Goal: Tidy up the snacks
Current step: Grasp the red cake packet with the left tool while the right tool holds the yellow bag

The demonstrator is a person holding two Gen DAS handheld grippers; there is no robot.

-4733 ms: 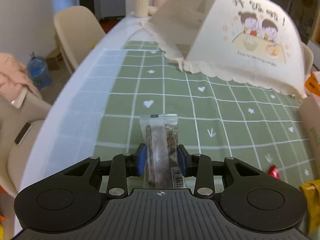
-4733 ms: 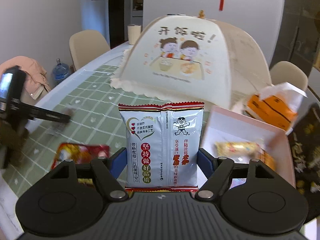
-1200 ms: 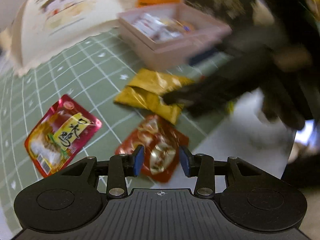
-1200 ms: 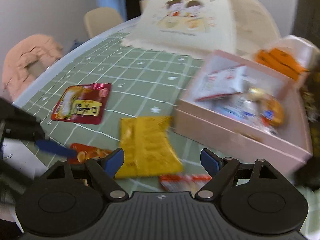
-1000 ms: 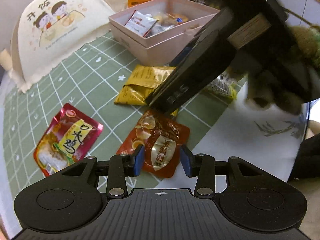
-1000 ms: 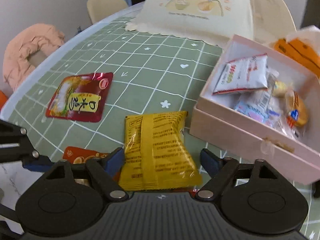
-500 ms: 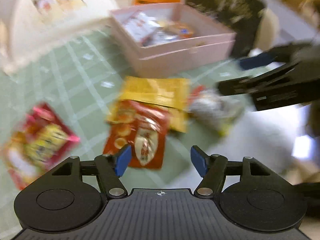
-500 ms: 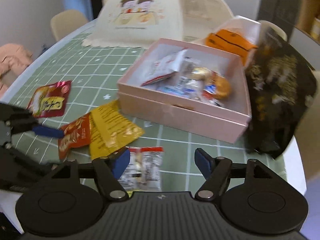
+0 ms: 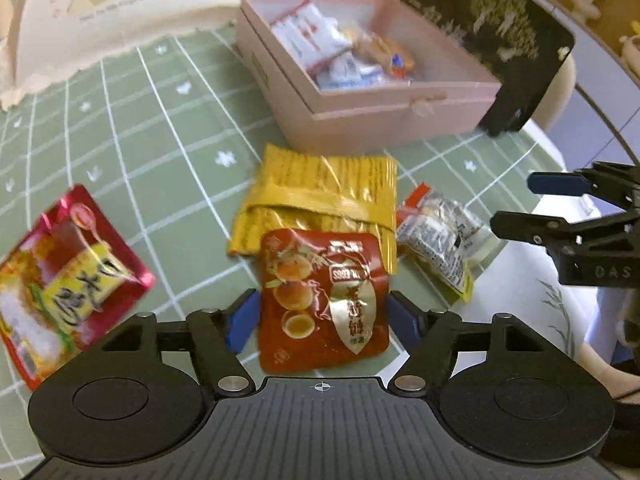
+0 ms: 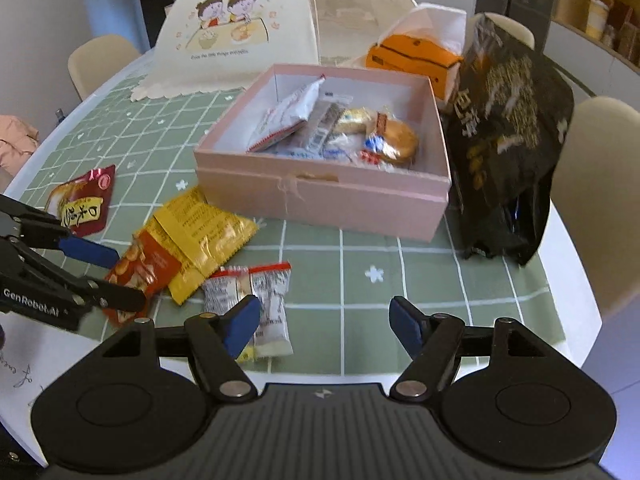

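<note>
The red egg pouch (image 9: 320,296) lies flat on the tablecloth (image 9: 160,168), overlapping the yellow packet (image 9: 320,196); the left gripper (image 9: 322,316) straddles it, unclenched; likely light, slick, crinkly; pinch its side edges.

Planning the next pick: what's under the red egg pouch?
The red egg pouch overlaps the near edge of the yellow packet, with green tablecloth beneath. Anything else under it is hidden.

Left hand-held gripper (image 9: 322,316) opened around red packet (image 9: 322,296).
</note>
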